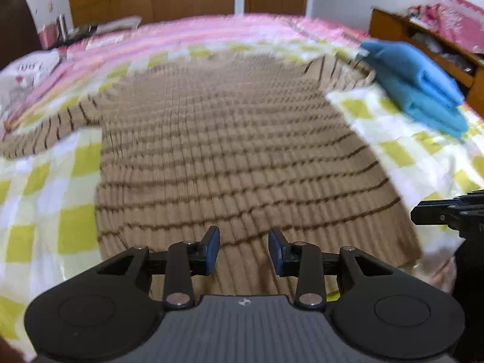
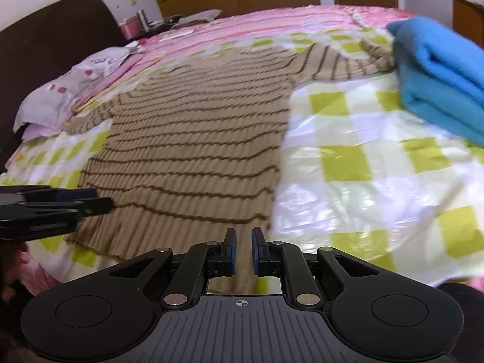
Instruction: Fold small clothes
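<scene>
Striped sweater [image 1: 236,151]: tan with dark lines, spread flat across frame centre on the bed [image 1: 60,199], checked yellow-white cover. Folded blue garment [image 1: 423,90]: upper right, beside one sleeve. Left gripper [image 1: 244,251]: bottom centre, jaws apart, empty. Right gripper [image 2: 243,249]: bottom centre, jaws narrowly apart, gripping nothing.

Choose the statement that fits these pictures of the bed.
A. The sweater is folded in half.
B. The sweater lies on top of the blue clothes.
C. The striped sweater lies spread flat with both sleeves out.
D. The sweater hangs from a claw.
C: the striped sweater lies flat on the checked sheet, one sleeve out to each side.
</scene>
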### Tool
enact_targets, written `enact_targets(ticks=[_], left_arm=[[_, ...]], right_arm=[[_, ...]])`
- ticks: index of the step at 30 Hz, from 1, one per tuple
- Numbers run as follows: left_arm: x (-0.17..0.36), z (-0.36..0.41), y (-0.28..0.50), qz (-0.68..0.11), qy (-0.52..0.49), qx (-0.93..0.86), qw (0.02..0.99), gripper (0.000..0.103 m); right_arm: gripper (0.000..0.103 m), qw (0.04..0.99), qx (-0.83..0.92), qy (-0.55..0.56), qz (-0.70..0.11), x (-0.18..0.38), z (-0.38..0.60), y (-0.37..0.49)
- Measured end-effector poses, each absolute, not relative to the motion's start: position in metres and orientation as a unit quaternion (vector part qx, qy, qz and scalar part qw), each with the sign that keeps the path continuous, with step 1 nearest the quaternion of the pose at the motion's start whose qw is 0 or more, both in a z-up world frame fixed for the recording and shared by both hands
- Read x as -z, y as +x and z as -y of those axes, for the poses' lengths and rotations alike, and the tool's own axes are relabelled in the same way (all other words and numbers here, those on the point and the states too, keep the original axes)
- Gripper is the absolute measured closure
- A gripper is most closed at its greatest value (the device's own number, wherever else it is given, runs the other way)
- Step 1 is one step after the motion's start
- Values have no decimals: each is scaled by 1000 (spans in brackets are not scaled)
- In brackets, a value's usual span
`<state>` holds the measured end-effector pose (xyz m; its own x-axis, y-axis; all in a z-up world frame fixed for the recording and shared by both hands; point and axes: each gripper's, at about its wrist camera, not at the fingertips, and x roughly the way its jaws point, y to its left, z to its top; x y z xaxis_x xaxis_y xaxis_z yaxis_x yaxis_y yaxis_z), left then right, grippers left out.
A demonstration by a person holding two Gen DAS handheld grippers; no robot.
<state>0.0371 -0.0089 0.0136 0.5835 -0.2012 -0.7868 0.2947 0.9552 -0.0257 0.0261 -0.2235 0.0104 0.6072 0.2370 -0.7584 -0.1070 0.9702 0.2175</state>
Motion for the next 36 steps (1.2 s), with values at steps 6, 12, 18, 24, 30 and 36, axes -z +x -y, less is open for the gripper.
enact_targets(ticks=[6,12,18,24,30,36], left_arm=[[4,11,44,-471,63,123,871,59],[-5,20,58,-457,52,122,880,55],[-22,35,88,-420,45,122,898,42],[-5,46,117,-439,45,113,890,38],[2,52,126,-440,51,105,890,37],[-4,55,147,-422,45,99,900,37]], right_arm=[[89,874,-98,72,-470,12,215,39],[87,888,-94,51,-448,-3,208,49],[80,898,-74,41,-432,-14,209,78],[70,898,-75,30,-433,-10,196,97],[70,894,-69,28,-442,-2,191,113],[70,902,-59,15,-428,-8,188,135]])
